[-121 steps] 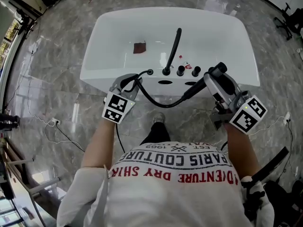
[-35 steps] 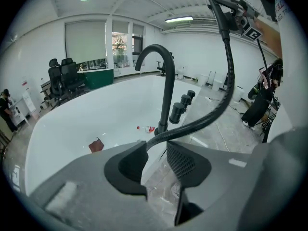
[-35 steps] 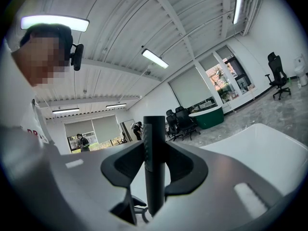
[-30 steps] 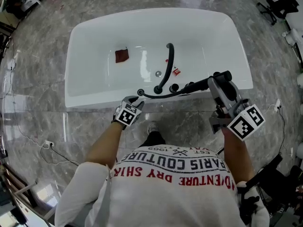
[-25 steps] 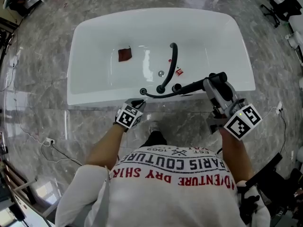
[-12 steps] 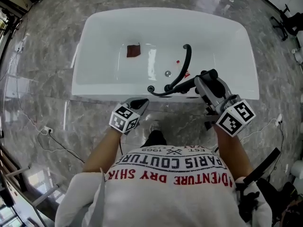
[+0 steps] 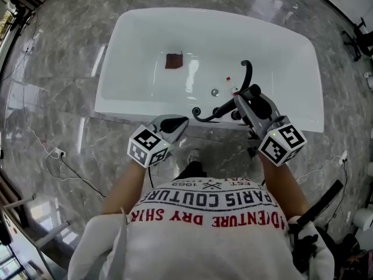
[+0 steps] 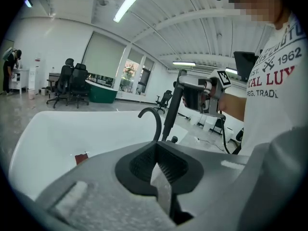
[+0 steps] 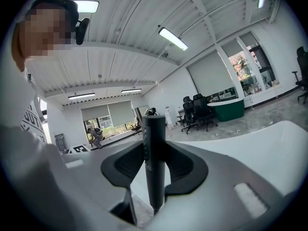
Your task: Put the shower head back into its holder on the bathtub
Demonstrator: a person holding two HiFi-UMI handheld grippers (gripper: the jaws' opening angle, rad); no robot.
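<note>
The black shower head (image 7: 226, 105) is a slim wand, and my right gripper (image 7: 243, 99) is shut on its handle just above the tub's near rim. In the right gripper view the shower head (image 9: 154, 162) stands upright between the pads of that gripper (image 9: 155, 170). Its black hose (image 7: 205, 117) curves left to a round fitting (image 7: 196, 112) on the rim. My left gripper (image 7: 180, 122) is shut and empty, held up in front of the rim, left of the fitting. From the left gripper view (image 8: 159, 165) I see the shower head (image 8: 172, 112) beside the curved faucet (image 8: 153, 119).
The white bathtub (image 7: 134, 98) lies across the marble floor ahead. A black hooked faucet (image 7: 247, 73) and knobs stand on its near rim by the right gripper. A dark red cloth (image 7: 173, 59) lies inside the tub. Cables trail on the floor at left (image 7: 64, 162).
My left gripper has lifted away from the hose fitting on the rim and closed on nothing. My right gripper has carried the shower head leftwards, closer to the faucet.
</note>
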